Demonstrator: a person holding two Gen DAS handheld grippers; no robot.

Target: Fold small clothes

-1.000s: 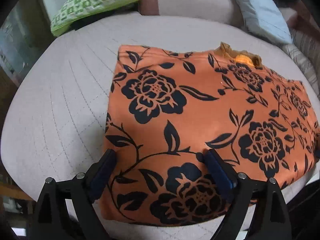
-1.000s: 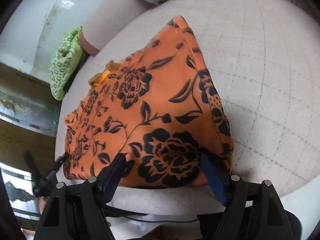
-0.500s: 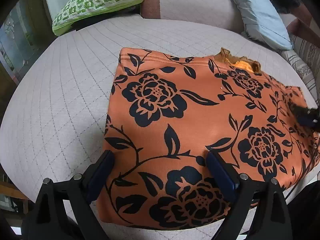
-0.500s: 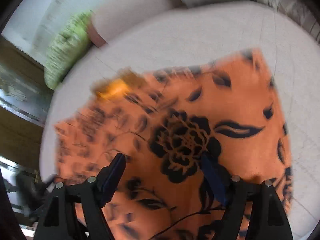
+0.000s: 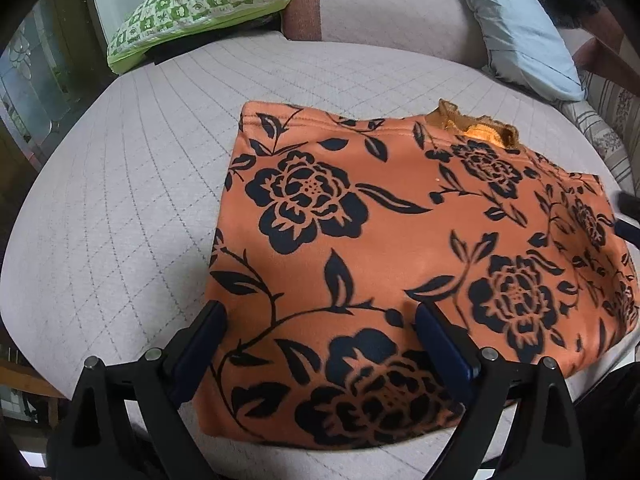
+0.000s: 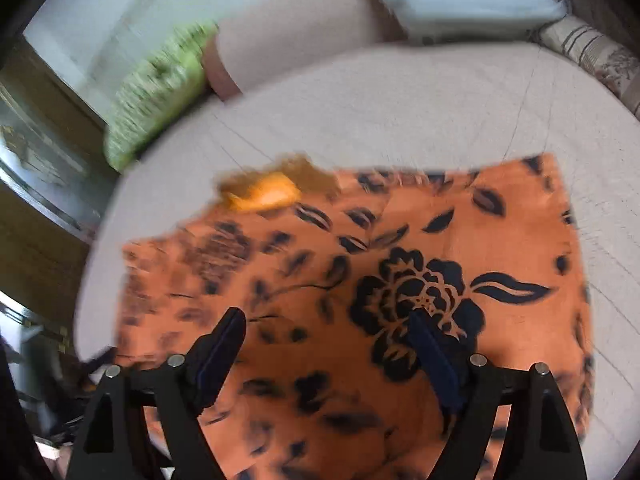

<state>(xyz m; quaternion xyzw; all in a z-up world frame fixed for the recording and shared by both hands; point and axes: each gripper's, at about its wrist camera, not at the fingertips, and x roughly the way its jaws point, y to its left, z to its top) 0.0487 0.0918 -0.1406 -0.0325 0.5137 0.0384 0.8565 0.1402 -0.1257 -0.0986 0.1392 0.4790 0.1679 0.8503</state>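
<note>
green patterned cushion (image 5: 200, 8), pale blue pillow (image 5: 516, 28), quilted beige seat (image 5: 120, 208)

Soft even indoor light; left view sharp, right view motion-blurred, fisheye-bent edges.

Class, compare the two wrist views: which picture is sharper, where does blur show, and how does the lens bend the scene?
Left wrist view: mostly sharp, the orange floral garment crisp, only its nearest flower soft; the fisheye curves the quilted cushion lines. Right wrist view: motion blur smears the garment's left side and the green pillow; dark corners frame both.
</note>
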